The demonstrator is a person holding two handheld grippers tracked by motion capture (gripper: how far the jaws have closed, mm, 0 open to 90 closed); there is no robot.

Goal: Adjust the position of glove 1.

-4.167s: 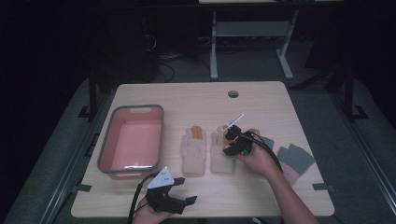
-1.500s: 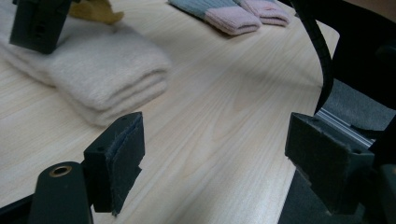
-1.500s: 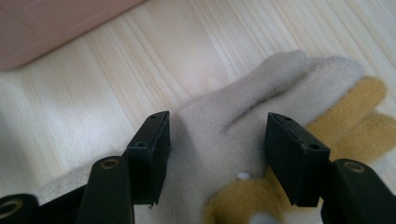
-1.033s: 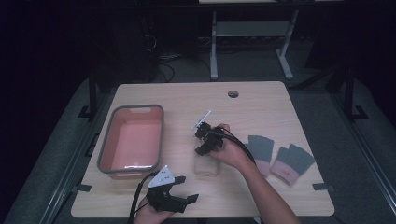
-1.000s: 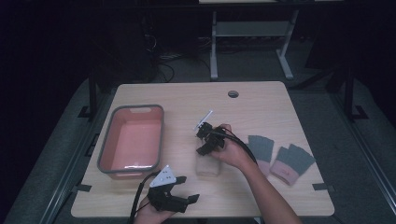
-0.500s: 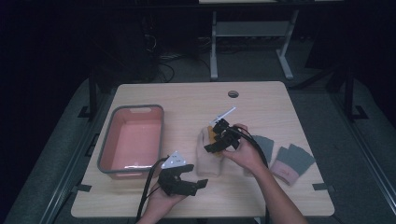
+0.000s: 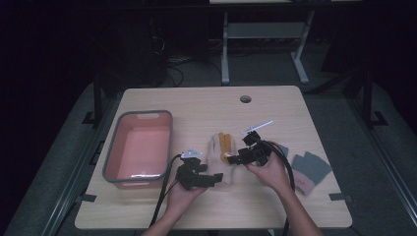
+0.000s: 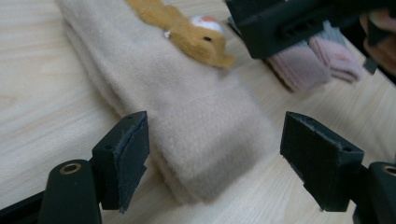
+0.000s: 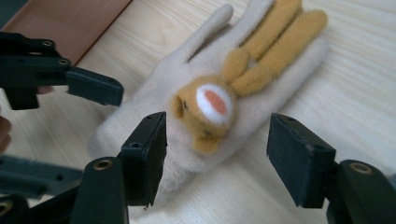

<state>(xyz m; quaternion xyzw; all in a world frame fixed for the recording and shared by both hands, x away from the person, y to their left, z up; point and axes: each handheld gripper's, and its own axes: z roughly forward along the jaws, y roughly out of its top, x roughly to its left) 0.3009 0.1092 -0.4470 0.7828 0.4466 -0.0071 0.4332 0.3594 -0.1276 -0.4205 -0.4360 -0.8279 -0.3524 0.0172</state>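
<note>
A beige glove (image 7: pixel 215 153) with an orange rabbit (image 7: pixel 225 142) sewn on it lies flat mid-table, on top of a second beige one. My left gripper (image 7: pixel 215 178) is at its cuff end; the cuff (image 8: pixel 196 121) lies between the wide jaws, which have just been closing, and the pads (image 8: pixel 133 154) are clear of it. My right gripper (image 7: pixel 232 160) comes in from the right. Its jaws have just been opening and straddle the rabbit's head (image 9: pixel 210 109) without touching. Both are open (image 8: pixel 215 158) (image 9: pixel 217 154).
A pink tub with a grey rim (image 7: pixel 112 150) stands at the left, its wall (image 9: pixel 70 18) beyond the glove. A pair of grey and pink gloves (image 7: pixel 309 172) lies at the right of the table. The table's far half is bare wood, with a cable hole (image 7: pixel 245 99).
My left gripper has moved from the front edge forward and right to the glove's cuff. My right gripper has shifted right, off the glove's fingers to its side.
</note>
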